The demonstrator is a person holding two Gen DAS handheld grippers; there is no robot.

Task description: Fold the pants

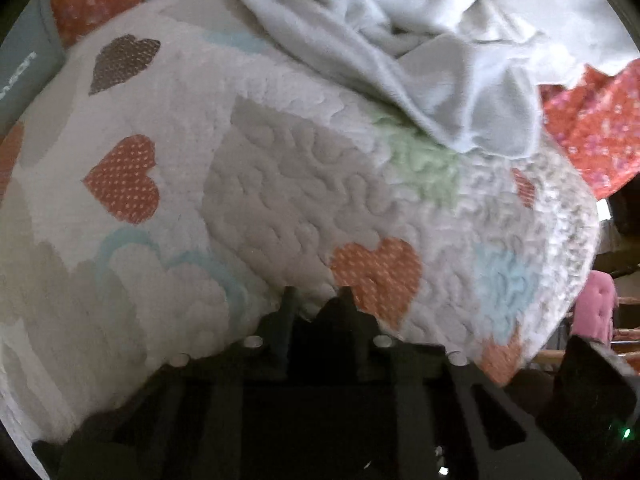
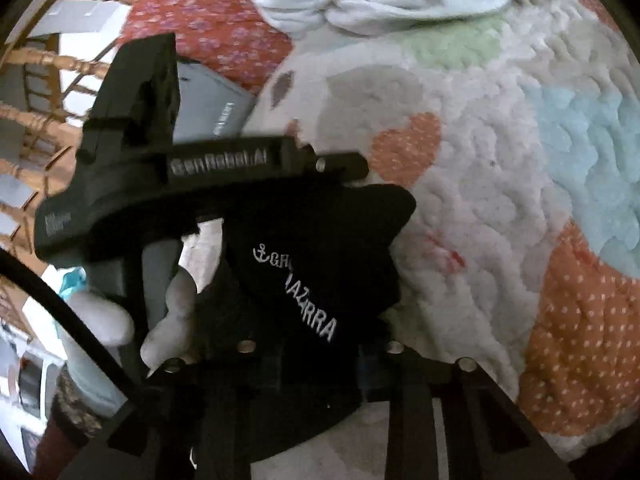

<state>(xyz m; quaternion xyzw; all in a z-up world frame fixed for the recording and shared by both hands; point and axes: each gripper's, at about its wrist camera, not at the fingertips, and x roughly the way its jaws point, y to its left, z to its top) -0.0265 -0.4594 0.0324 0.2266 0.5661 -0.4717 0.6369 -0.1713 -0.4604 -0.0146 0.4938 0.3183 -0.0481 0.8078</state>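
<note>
Claw, right (image 2: 320,344), pinching bunched black pants (image 2: 320,280) near the quilted bed (image 2: 500,200) edge; left claw (image 1: 320,304) nearly closed on dark cloth; folding barely begun.

It was a home bedroom. A bed (image 1: 280,184) wore a white quilt patched with hearts, a rumpled pale blanket (image 1: 420,28) lay on it beside red floral bedding (image 2: 208,20), and turned wooden chair spindles (image 2: 44,60) stood at its edge.

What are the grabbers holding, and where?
Both hold the black pants: the right gripper grips bunched cloth near the white lettering, the left gripper pinches its far edge.
</note>
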